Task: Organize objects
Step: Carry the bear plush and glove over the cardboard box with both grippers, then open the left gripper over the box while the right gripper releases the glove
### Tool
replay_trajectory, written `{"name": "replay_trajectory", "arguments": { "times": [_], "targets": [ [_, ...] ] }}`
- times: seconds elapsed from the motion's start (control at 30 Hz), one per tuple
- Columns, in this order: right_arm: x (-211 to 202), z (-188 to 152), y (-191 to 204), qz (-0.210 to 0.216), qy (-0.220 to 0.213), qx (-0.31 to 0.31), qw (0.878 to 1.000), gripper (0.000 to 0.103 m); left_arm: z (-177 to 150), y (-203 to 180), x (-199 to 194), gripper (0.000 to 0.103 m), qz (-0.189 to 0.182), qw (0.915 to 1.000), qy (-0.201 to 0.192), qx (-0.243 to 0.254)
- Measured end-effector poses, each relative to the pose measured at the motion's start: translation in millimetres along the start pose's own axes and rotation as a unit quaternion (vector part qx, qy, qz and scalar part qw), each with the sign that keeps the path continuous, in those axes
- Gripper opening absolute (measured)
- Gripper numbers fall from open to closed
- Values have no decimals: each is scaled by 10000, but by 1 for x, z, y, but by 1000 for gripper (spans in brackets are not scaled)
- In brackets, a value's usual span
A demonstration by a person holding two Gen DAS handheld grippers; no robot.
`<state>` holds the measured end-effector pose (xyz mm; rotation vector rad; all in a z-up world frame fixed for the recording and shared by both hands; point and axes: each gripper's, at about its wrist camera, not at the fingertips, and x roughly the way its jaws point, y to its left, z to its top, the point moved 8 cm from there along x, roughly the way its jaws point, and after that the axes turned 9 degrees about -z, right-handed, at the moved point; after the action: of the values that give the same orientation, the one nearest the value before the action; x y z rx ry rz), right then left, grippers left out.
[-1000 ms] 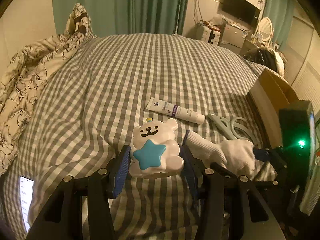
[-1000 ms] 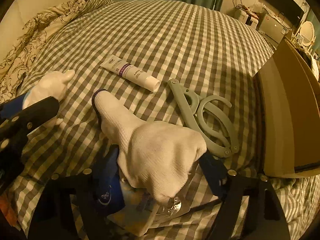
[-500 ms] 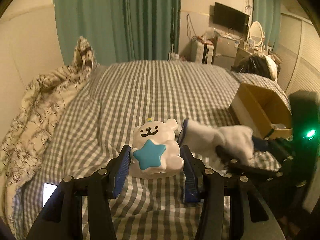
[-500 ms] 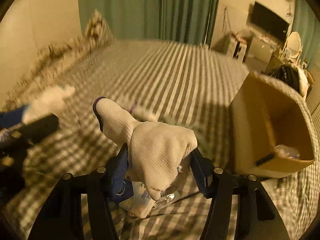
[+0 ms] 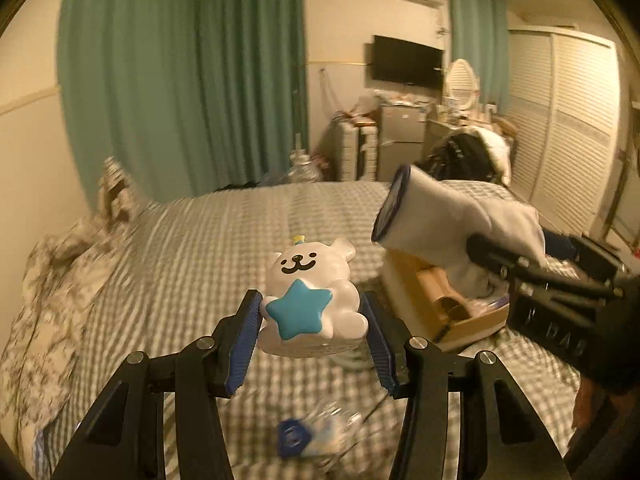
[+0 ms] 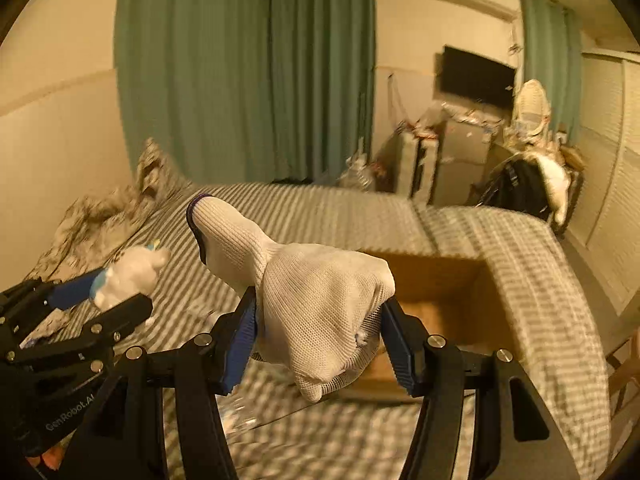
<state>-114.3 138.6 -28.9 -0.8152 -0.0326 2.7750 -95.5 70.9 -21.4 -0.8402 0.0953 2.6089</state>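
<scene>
Cardboard box (image 6: 440,280), open-topped, resting on the checked bed cover (image 6: 320,212) at about 3 o'clock of my right gripper (image 6: 320,332); in the left wrist view the same box (image 5: 424,280) shows a brown item (image 5: 452,306) and something pale on its floor, neither identifiable. My right gripper is closed on a white knit glove (image 6: 320,300), both blue pads pressed into the fabric, the cuff pointing to 11 o'clock, the glove raised in front of the box mouth. My left gripper (image 5: 312,320) is clamped on a white bear toy with a blue star (image 5: 308,304), held clear of the bed at 9 o'clock of the glove. A crumpled clear wrapper with a blue patch (image 5: 316,436) lies on the cover at 6 o'clock. Compared with one second earlier, both grippers have lifted from the bed surface, and the tube and grey hanger have left view.
</scene>
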Motion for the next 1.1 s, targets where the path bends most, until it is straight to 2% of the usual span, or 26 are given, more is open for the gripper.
{"name": "replay_trajectory", "arguments": {
  "times": [0.27,0.43,0.67,0.83,0.97,1.1],
  "targets": [
    [12,33,-81,-494,-189,132,9985,58,38,-69,48,52,-510,9975,48,484],
    [39,31,-115,-665,-37,218,9975,58,47,-96,91,52,-684,9956,238,593],
    [90,5,-140,-757,377,294,9960,58,36,-113,152,52,-742,9929,657,663],
    [115,-15,-154,-750,609,424,9944,58,22,-120,178,52,-763,9906,866,732],
    [129,-24,-163,-772,728,549,9928,59,13,-130,192,52,-924,9877,968,804],
    [132,-26,-171,-699,767,770,9916,69,8,-131,197,57,-1162,9852,1065,674]
  ]
}}
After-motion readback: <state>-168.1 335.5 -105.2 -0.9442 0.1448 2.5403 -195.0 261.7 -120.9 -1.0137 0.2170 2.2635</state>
